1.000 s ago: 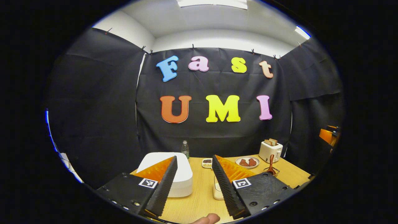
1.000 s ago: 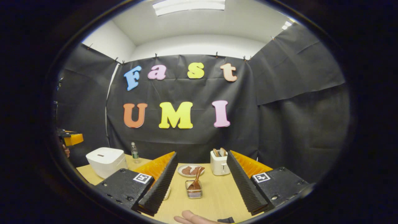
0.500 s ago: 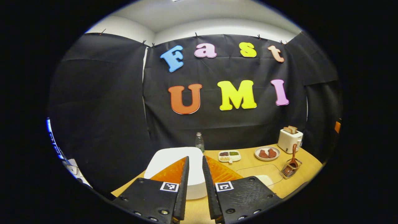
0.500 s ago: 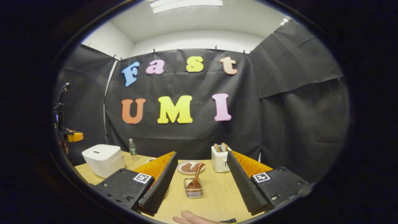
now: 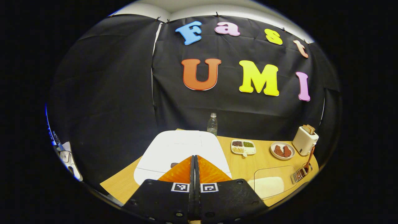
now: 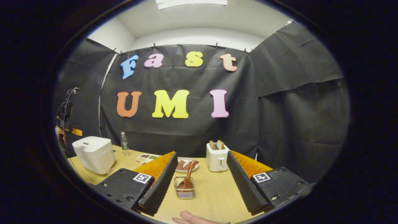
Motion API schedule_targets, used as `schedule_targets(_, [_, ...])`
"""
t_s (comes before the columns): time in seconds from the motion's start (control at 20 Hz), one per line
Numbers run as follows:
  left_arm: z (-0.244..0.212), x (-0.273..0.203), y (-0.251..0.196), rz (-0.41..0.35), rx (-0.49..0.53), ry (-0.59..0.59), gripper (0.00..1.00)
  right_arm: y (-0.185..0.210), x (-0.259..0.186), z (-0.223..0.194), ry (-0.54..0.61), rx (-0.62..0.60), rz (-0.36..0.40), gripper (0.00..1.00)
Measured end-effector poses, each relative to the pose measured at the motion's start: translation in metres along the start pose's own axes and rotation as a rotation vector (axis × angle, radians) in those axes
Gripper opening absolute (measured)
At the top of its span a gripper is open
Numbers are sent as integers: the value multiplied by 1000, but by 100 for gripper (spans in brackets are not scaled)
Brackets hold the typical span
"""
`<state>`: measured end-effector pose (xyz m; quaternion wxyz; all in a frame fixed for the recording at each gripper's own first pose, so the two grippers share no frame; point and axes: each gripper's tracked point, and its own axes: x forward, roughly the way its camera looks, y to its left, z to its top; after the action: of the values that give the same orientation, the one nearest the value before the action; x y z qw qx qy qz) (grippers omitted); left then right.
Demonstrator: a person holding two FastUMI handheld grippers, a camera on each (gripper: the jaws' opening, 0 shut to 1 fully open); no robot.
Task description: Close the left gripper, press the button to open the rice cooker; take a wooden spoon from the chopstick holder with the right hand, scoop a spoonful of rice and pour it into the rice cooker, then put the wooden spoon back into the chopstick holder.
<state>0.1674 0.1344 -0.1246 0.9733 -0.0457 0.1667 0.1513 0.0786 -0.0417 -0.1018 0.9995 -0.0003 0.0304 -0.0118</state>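
Left tool, fingers pressed together with nothing between them, poised over the closed white rice cooker on the counter, its tips masking part of the lid. Right tool spread wide and empty, framing the chopstick holder with the wooden spoon leaning inside; the spoon's bowl is hard to make out.

Light: bright, even, from ceiling panel overhead | Glare: rice cooker lid washed out white | Shadows: soft, faint on table | Distortion: strong fisheye bowing at edges | Focus: sharp at centre, softer toward rim
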Motion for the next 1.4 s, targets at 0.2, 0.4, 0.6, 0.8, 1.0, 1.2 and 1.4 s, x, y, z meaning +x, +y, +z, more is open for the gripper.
schedule_targets(0.2, [-13,23,10,28,24,55,0,2,8,-18,36,-8,8,96])
schedule_targets(0.4, [-29,37,23,67,32,118,0,2,14,-32,63,-37,13,100])
schedule_targets(0.6, [-39,39,27,60,25,149,0,-2,17,-35,75,-36,6,96])
schedule_targets(0.8, [-50,43,26,59,35,193,0,-6,17,-22,62,-38,-1,96])
schedule_targets(1.0, [-51,42,27,85,27,227,0,-9,8,13,1,-38,0,96])
schedule_targets(1.2, [-45,42,26,76,39,218,0,-9,0,36,-25,-19,3,96])
schedule_targets(1.4, [-15,32,28,77,20,130,0,-13,-10,42,-22,-11,-9,96])
